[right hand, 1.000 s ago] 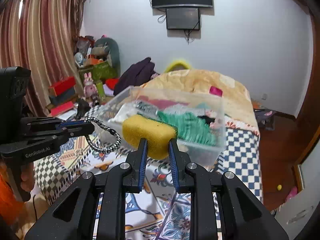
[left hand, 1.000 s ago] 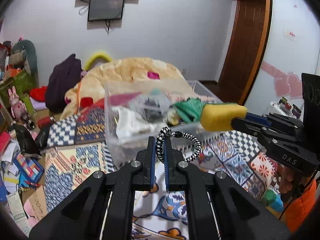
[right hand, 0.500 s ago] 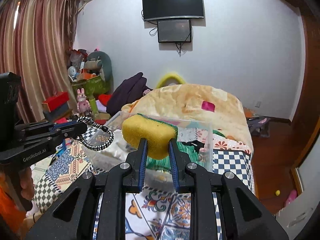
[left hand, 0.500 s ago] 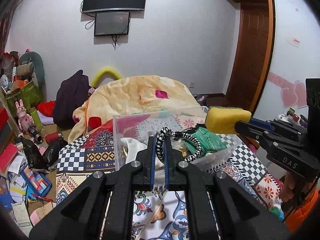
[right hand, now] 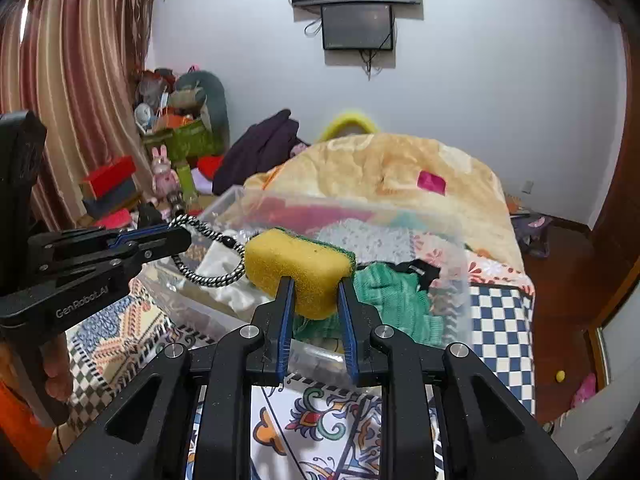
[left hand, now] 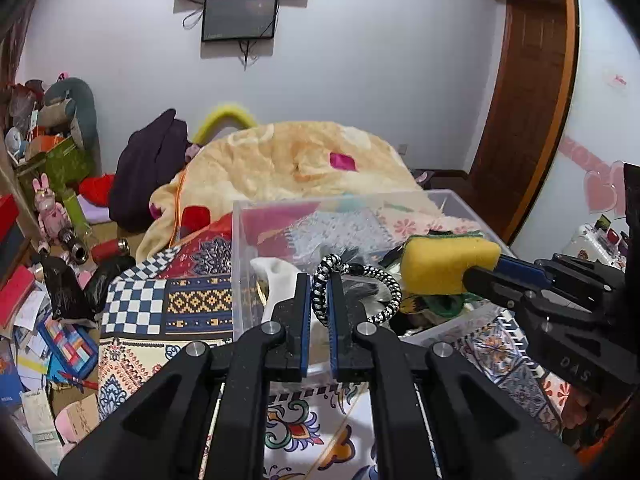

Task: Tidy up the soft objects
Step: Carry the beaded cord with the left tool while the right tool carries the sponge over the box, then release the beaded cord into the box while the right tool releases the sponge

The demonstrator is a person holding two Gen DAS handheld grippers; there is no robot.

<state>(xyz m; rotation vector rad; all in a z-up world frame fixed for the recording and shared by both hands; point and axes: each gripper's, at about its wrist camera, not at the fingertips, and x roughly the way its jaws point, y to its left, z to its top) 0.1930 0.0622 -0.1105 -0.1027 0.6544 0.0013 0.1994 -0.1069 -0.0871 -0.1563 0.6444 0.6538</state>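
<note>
My left gripper is shut on a black-and-white braided hair tie and holds it over the near edge of a clear plastic bin. My right gripper is shut on a yellow sponge with a green scrub side, also above the bin. The bin holds a white cloth and green knit fabric. The hair tie and left gripper show at the left of the right wrist view; the sponge and right gripper show at the right of the left wrist view.
The bin stands on a bed with a patterned patchwork cover. A beige blanket heap lies behind it. Dark clothing and toy clutter fill the left side. A wooden door is at the right.
Both grippers have moved forward and down, closer to the bin, with the hair tie and sponge still held. The bin now looks larger and nearer.
</note>
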